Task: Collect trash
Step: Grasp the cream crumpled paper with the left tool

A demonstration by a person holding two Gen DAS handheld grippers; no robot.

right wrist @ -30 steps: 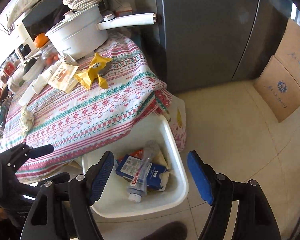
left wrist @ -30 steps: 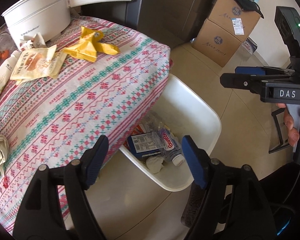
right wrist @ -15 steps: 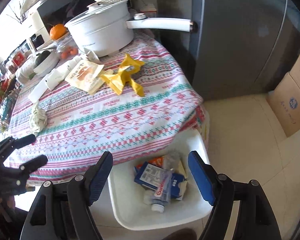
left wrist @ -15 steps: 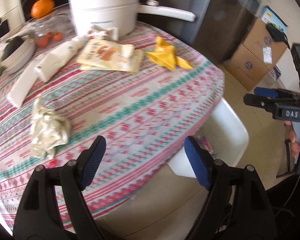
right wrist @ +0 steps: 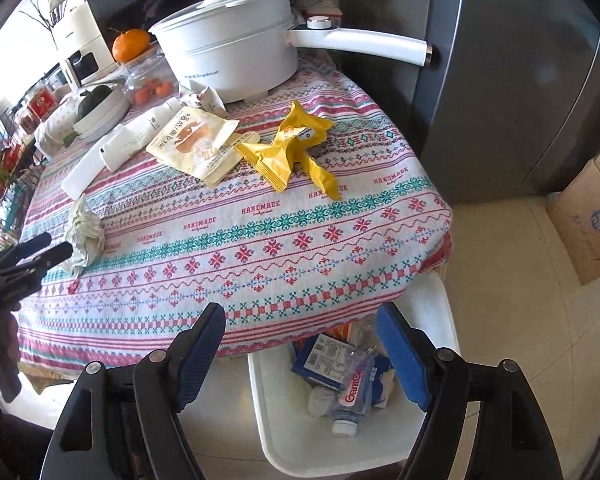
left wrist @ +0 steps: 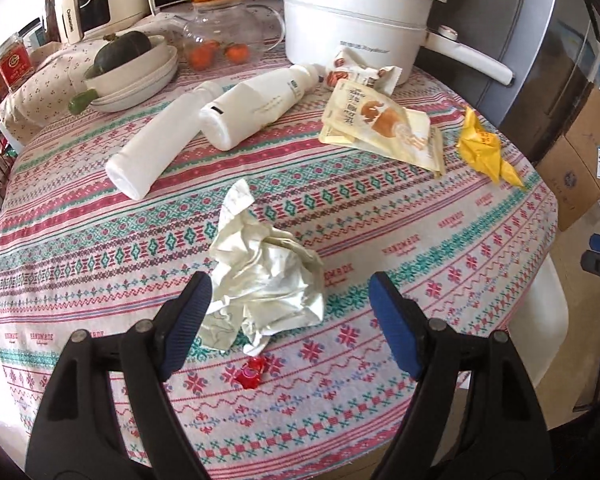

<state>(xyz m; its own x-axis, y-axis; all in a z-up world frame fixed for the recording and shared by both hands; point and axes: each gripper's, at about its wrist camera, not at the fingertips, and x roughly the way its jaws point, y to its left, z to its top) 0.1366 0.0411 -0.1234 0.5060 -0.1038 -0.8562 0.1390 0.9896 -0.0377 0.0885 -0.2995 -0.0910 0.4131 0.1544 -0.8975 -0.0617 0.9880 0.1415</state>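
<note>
Crumpled wrapper [left wrist: 266, 276] lies near table's [left wrist: 440, 360] front edge, directly ahead of left tongs [left wrist: 290, 322], spread and empty, left pad beside it; right tongs [right wrist: 300, 356], spread, empty, farther off above bin [right wrist: 296, 440].

Table front: bare cloth [right wrist: 284, 248] along near edge, open approach.
Table rear: blocked by white pot [right wrist: 228, 56], bottles [left wrist: 204, 120], bowls [left wrist: 132, 72].
Bin [right wrist: 284, 420]: half under table edge; outer half open from above.

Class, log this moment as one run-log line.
left hand-held gripper: open, over crumpled cream paper wrapper | right hand-held gripper: open, empty | white plastic bin: partly filled
</note>
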